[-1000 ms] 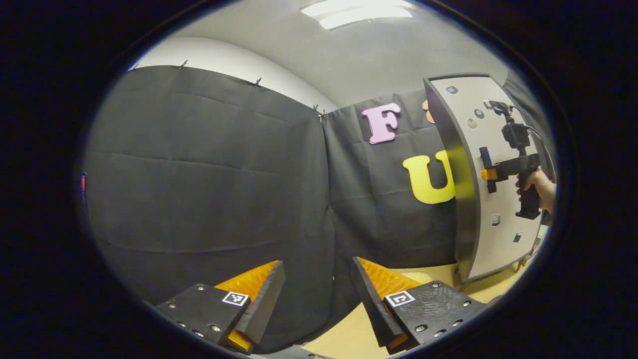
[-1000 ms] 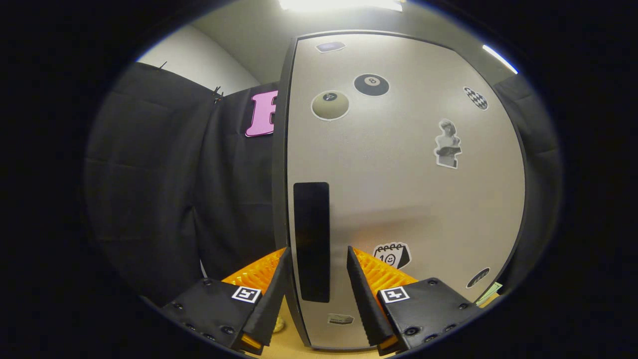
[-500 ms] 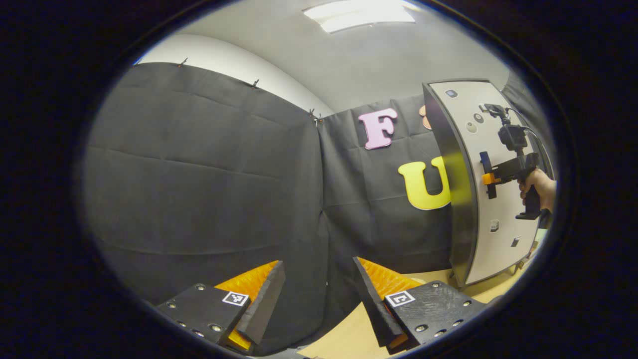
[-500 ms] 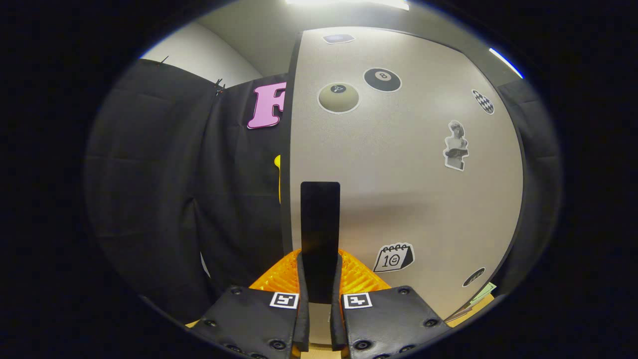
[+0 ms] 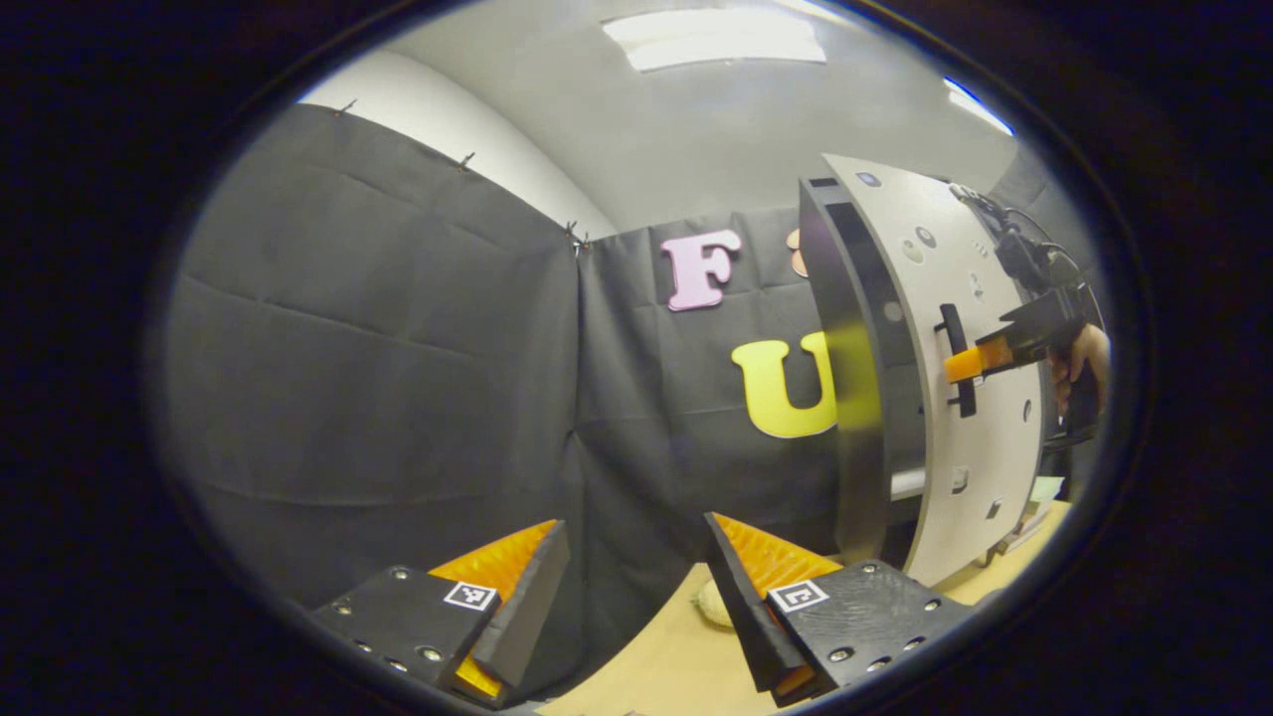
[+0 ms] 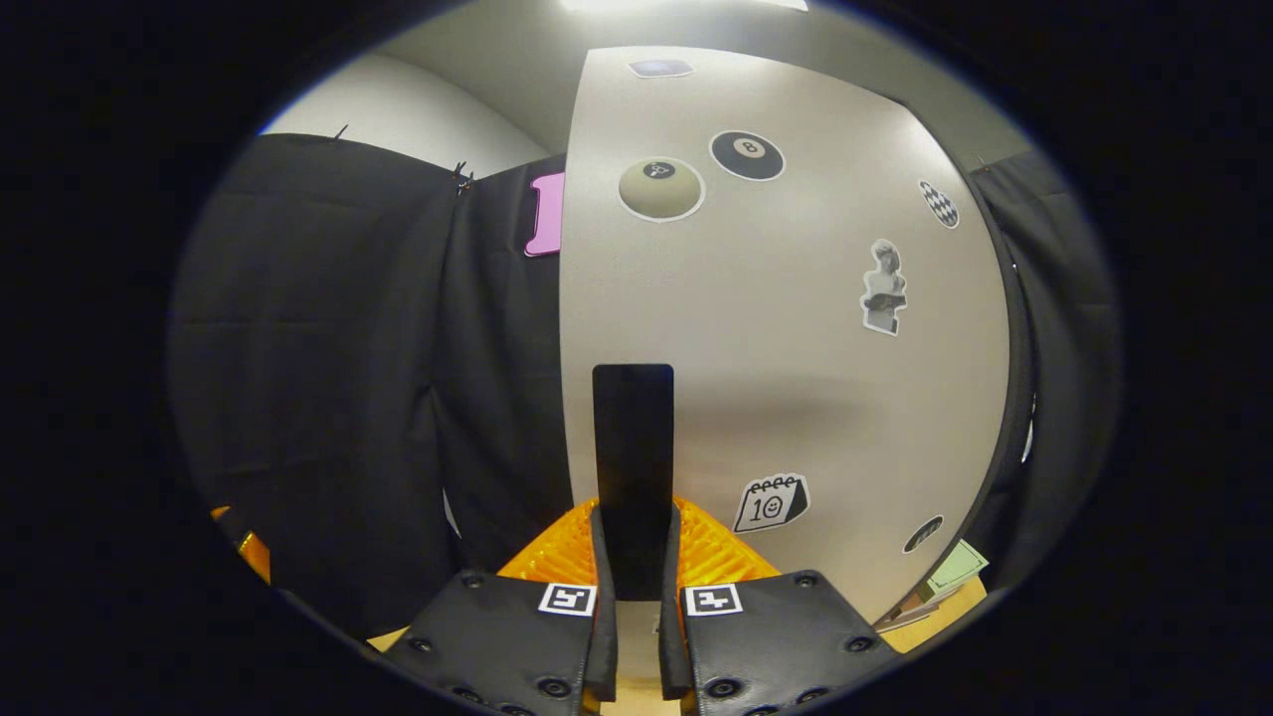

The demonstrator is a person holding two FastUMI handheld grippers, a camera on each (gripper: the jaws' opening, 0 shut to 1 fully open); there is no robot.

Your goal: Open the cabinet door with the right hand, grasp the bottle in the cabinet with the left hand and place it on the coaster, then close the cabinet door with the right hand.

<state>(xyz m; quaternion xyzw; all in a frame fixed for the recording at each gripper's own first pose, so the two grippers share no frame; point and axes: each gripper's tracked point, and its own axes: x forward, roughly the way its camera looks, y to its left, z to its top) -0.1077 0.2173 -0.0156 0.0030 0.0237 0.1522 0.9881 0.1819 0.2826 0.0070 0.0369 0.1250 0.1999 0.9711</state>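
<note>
Tan tabletop (image 5: 686, 656), black cloth wall (image 5: 378, 338), grey ceiling (image 5: 696, 129)

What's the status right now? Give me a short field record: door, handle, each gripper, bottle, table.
door: cabinet door swung partly open, a dark gap showing between it and the cabinet body
handle: black vertical handle on the door
right gripper: right gripper, jaws closed on the handle from both sides
left gripper: left gripper, jaws apart, holding nothing, over the table
bottle: cannot tell; the cabinet interior is too dark
table: pale round item near the left gripper
</note>
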